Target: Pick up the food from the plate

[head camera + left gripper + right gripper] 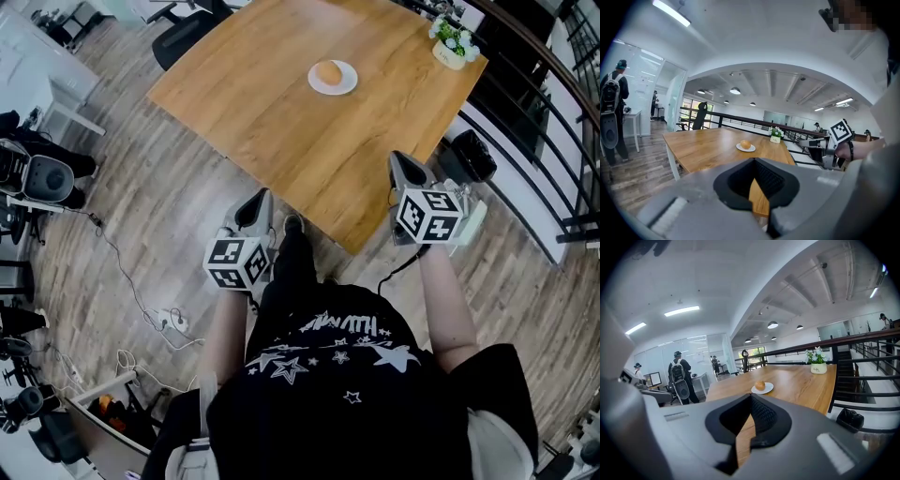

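Note:
A round golden-brown bun (pixel 328 72) lies on a small white plate (pixel 345 86) toward the far side of a wooden table (pixel 281 112). Both grippers hang short of the table's near corner, far from the plate. My left gripper (pixel 260 201) is off the table's near-left edge, over the floor, jaws shut and empty. The right gripper (pixel 401 162) sits at the near-right edge, also shut and empty. In the left gripper view the bun (pixel 746 145) shows beyond the closed jaws (pixel 753 162). The right gripper view has the bun (pixel 760 386) on its plate (pixel 768 389) above the closed jaws (pixel 751 396).
A white pot of flowers (pixel 452 43) stands on the table's far right corner. A black bag (pixel 471 156) lies on the floor by the railing (pixel 544 103). An office chair (pixel 183 33) is at the far side, cables (pixel 159 319) trail on the floor, and a person with a backpack (pixel 679 376) stands further off.

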Action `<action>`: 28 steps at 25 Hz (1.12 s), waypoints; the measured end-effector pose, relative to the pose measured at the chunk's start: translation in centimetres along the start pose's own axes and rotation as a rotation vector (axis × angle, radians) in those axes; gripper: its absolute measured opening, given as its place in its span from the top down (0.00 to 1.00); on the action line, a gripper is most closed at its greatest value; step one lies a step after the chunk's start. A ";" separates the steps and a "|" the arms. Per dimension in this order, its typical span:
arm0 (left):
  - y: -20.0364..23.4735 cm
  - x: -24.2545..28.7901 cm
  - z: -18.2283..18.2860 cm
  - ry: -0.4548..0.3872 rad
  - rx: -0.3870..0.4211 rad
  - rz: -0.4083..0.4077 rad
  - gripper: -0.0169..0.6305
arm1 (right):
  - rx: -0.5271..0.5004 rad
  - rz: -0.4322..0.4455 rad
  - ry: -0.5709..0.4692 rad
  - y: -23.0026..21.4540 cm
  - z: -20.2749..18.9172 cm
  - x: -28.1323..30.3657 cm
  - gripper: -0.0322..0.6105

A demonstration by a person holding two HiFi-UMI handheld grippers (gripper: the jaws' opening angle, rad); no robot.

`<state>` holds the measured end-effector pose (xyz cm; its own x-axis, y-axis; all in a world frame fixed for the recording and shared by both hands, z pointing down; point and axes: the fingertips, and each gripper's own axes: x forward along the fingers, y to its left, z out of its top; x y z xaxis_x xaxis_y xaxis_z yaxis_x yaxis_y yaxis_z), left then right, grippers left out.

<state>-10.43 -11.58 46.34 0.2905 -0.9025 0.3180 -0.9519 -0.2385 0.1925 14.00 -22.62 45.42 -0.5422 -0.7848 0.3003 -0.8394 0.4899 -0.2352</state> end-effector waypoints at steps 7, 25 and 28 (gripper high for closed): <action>1.2 4.3 2.3 -0.006 0.013 -0.059 0.97 | 0.004 -0.035 -0.005 -1.5 1.3 2.1 0.95; 8.5 16.9 7.3 0.045 0.009 -0.163 0.97 | 0.007 -0.123 0.014 -4.8 6.7 14.4 0.95; 9.7 18.5 7.7 0.056 0.004 -0.175 0.97 | 0.006 -0.132 0.026 -5.0 6.9 16.3 0.95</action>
<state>-15.02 -33.34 46.96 0.4563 -0.8259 0.3311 -0.8868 -0.3916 0.2453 9.60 -40.46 45.09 -0.4281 -0.8321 0.3525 -0.9032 0.3809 -0.1977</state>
